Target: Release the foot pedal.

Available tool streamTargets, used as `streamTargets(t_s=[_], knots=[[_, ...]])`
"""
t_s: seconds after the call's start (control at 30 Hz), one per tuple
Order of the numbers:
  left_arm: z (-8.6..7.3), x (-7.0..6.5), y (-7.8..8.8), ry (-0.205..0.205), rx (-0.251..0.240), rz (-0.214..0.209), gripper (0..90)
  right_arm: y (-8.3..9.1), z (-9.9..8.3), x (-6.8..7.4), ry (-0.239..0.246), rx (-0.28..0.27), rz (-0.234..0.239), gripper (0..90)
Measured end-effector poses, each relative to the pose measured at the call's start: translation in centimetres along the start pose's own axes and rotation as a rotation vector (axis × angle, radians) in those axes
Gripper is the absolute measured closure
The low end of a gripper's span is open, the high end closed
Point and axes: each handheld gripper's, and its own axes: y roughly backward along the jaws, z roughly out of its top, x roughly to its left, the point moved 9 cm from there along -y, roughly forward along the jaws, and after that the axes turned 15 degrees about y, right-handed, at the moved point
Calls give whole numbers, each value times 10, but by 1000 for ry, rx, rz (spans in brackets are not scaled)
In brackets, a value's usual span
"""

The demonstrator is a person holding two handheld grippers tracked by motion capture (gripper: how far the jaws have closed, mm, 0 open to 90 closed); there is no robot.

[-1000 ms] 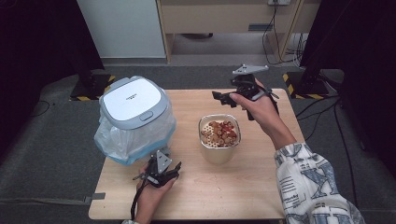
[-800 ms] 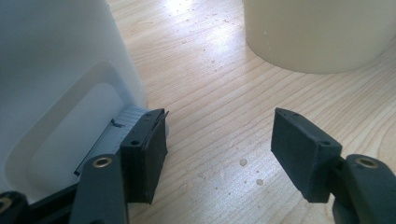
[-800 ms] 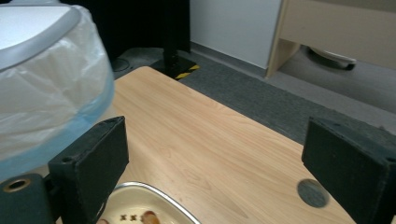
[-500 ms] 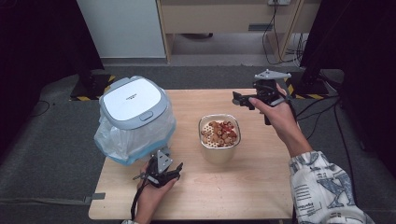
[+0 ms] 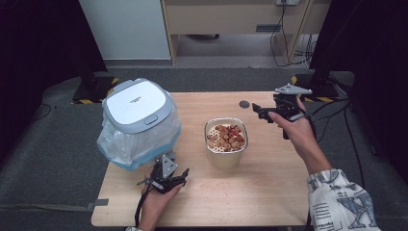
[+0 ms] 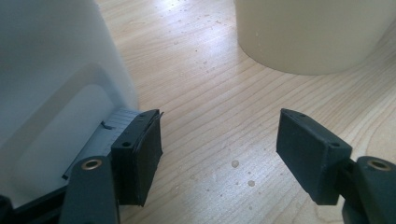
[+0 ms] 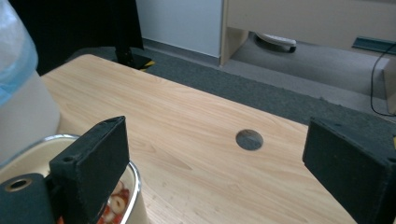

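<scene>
Left of the bowl (image 5: 225, 142) sits the lidded bin (image 5: 137, 122). My left hand-held gripper (image 5: 169, 177) rests on the desk (image 5: 269, 192) in front of the bin, its jaws just spread wider, empty. Right of the bowl, my right hand-held gripper (image 5: 260, 111) hovers, spread, empty.

Pale matt wood-grain table (image 5: 269, 192), shiny metal bowl (image 5: 226, 156), glossy white plastic bin (image 5: 137, 107) with crinkled translucent liner (image 5: 118, 144)
</scene>
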Motion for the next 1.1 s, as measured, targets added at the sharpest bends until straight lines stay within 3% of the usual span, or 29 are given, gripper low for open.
streamTargets(t_s=[0.4, 1.1], knots=[[0, 0, 1, -2, 1, -8, 282, 9, -31, -14, -44, 16, -65, 76], [0, 1, 1, -5, 4, -13, 271, 7, -105, -12, -105, 101, -89, 73]])
